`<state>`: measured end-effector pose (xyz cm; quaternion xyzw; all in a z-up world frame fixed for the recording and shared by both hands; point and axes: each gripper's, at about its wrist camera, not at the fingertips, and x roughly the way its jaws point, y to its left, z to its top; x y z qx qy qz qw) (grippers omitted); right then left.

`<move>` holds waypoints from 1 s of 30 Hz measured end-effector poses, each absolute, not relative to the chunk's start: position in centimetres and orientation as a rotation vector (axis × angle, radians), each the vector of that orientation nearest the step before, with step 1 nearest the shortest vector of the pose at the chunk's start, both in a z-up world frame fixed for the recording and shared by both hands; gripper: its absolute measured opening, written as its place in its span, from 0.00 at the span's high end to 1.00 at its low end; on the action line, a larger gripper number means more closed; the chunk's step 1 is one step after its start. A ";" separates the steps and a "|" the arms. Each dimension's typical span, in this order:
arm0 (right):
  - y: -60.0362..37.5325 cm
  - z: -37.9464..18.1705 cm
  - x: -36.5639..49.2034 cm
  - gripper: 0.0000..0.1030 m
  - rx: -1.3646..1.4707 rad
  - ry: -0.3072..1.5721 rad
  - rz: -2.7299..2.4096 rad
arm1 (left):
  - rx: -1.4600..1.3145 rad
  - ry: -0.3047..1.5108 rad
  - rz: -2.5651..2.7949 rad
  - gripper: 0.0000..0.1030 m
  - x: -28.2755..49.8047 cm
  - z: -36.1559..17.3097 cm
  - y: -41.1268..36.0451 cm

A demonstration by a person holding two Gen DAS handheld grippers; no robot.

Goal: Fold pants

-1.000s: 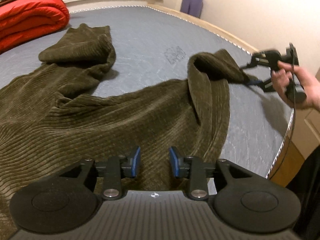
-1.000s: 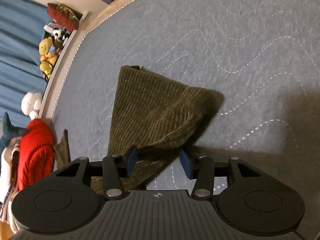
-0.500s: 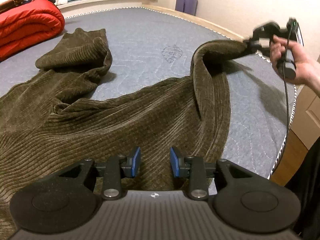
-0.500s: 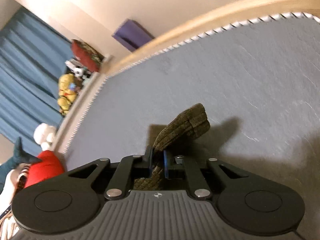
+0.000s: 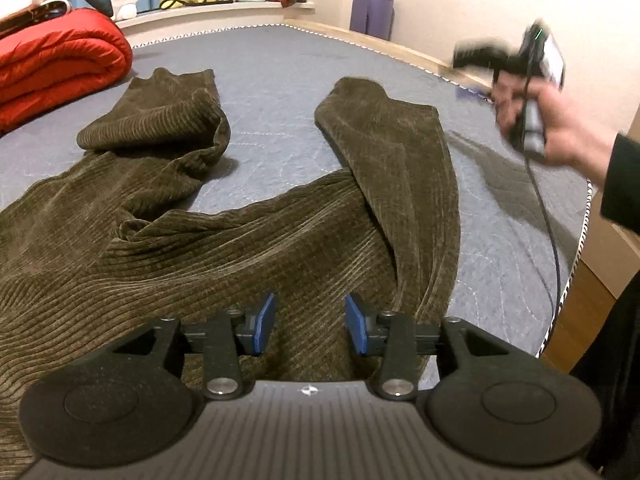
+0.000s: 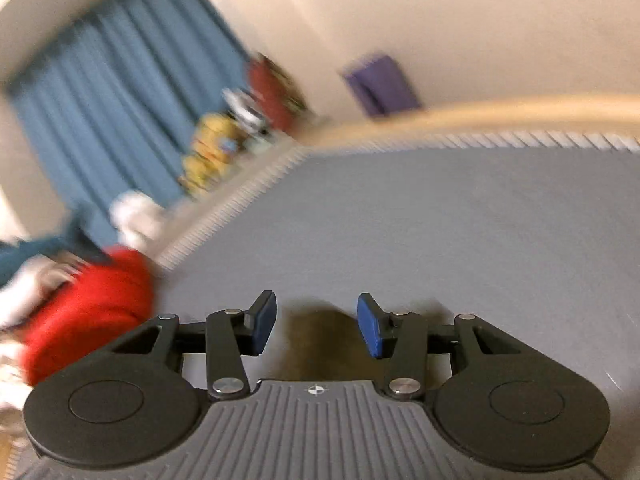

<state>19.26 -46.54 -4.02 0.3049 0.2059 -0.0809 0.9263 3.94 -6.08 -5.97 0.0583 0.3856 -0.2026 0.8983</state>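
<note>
Let go of the leg just now; right gripper (image 6: 316, 324) gaping and bare, lifted off right of the pants (image 5: 248, 248). Left gripper (image 5: 308, 324) gaping too, low over pants spread on the bed (image 5: 272, 56). Still straightening legs; next, pinch a cuff. Only left view shows whole pants

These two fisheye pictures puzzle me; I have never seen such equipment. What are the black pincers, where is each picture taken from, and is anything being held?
Each picture comes from a camera mounted on a hand-held two-finger gripper, looking along its blue-padded fingers. There is no robot: a person holds one in each hand. The left gripper is open above the olive-brown corduroy pants, which lie rumpled on the grey quilted mattress. In that view the person's right hand lifts the blurred right gripper clear of the pants. Its own blurry view shows it open, holding nothing. A red folded quilt lies at the far left.
</note>
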 end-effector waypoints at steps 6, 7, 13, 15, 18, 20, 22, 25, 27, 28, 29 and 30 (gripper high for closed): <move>-48.1 -9.0 21.2 0.53 0.717 0.618 -0.238 | 0.116 0.798 -0.416 0.57 4.2 -6.0 -6.0; -47.9 -9.5 21.8 0.53 0.710 0.647 -0.224 | 0.117 0.799 -0.413 0.57 4.3 -6.0 -6.1; -46.0 -10.2 23.8 0.54 0.641 0.674 -0.235 | 0.130 0.797 -0.416 0.57 4.5 -6.2 -6.3; -46.0 -10.4 23.1 0.74 0.646 0.676 -0.215 | 0.129 0.801 -0.408 0.57 4.5 -6.3 -6.1; -46.2 -10.3 23.2 0.88 0.644 0.681 -0.215 | 0.121 0.804 -0.392 0.57 4.7 -6.4 -5.6; -46.5 -10.1 23.2 0.90 0.647 0.681 -0.207 | 0.116 0.798 -0.386 0.57 4.7 -6.2 -5.5; -46.9 -9.3 22.4 0.91 0.634 0.669 -0.203 | 0.112 0.791 -0.380 0.57 4.7 -6.0 -5.3; -47.4 -7.6 21.3 0.92 0.607 0.639 -0.199 | 0.101 0.783 -0.376 0.57 4.6 -5.5 -5.3; -47.8 -6.0 20.1 0.93 0.575 0.618 -0.211 | 0.096 0.779 -0.375 0.57 4.5 -5.2 -5.5; -48.1 -5.4 19.4 0.93 0.567 0.611 -0.215 | 0.095 0.777 -0.374 0.57 4.4 -5.0 -5.6; -48.4 -4.5 18.5 0.93 0.554 0.603 -0.228 | 0.092 0.775 -0.372 0.57 4.3 -4.8 -5.8; -48.7 -3.8 17.7 0.93 0.536 0.600 -0.250 | 0.086 0.773 -0.371 0.57 4.2 -4.7 -5.9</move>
